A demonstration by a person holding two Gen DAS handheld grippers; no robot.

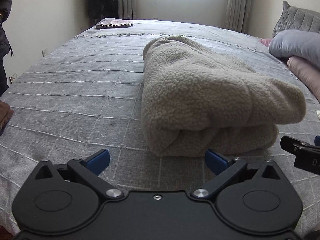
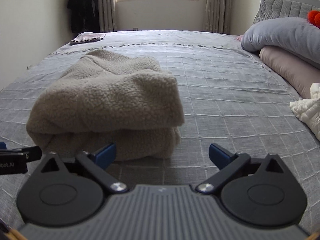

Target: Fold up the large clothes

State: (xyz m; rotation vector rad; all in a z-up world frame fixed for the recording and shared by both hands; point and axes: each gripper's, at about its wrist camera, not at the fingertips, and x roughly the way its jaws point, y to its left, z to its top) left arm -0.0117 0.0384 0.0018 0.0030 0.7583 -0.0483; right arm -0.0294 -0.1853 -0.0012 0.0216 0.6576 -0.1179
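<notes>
Nearby, folded fleece garment [image 1: 200, 100] on bed [image 1: 80, 92], left gripper [image 1: 158, 158] and right gripper [image 2: 162, 155] released, empty, garment's far end hidden.

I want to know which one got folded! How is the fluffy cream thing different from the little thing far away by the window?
The fleece is big, thick, cream and curly, bundled near the bed's front edge. The far cloth is small, flat and greyish-mauve, lying at the far corner. Both are folded and rest on the bed.
</notes>
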